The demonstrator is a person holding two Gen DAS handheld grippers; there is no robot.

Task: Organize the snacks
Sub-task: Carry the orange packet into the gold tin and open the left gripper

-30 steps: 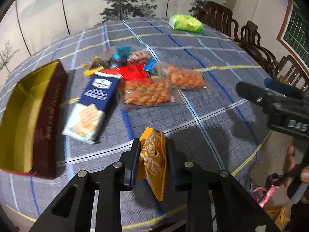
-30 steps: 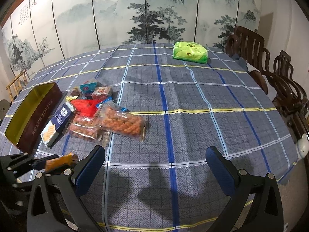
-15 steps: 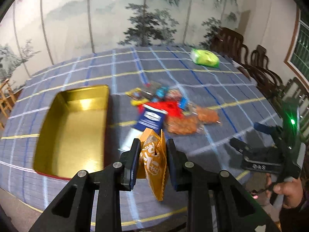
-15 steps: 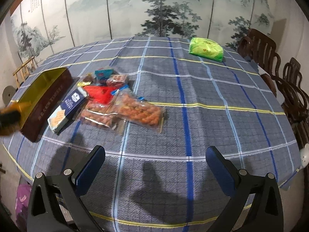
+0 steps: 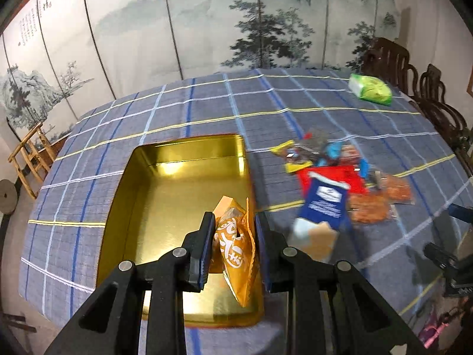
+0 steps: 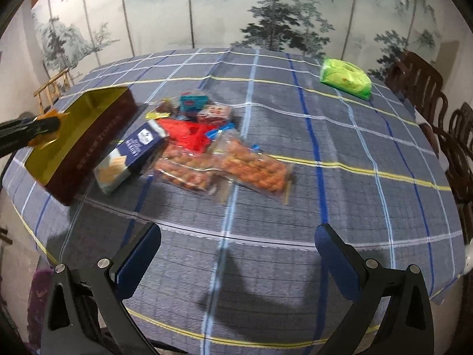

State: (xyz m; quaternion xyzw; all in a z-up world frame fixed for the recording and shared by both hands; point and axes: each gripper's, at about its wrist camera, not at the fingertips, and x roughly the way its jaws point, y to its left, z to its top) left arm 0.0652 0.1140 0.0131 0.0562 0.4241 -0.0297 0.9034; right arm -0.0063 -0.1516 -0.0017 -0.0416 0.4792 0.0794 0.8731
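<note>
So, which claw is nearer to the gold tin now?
Left. The left claw, shut on the orange snack packet, hangs right over the gold tin. The right claw is open, off to the tin's side, past the snack pile.

You've got the orange snack packet (image 5: 235,245) upright above the open gold tin (image 5: 177,195); remaining snacks (image 6: 207,148) piled right of it.

Glossy gold metal inside the tin (image 5: 183,207), matt dark red outside. Shiny crinkled orange plastic on the packet (image 5: 235,251). Woven matt checked cloth over the table (image 6: 325,177). Clear glossy film on the snack bags (image 6: 254,171). Printed card on the blue box (image 6: 133,153). Matt black plastic on the fingers (image 6: 136,260). Dark polished wood on the chairs (image 5: 390,59) at upper right.
</note>
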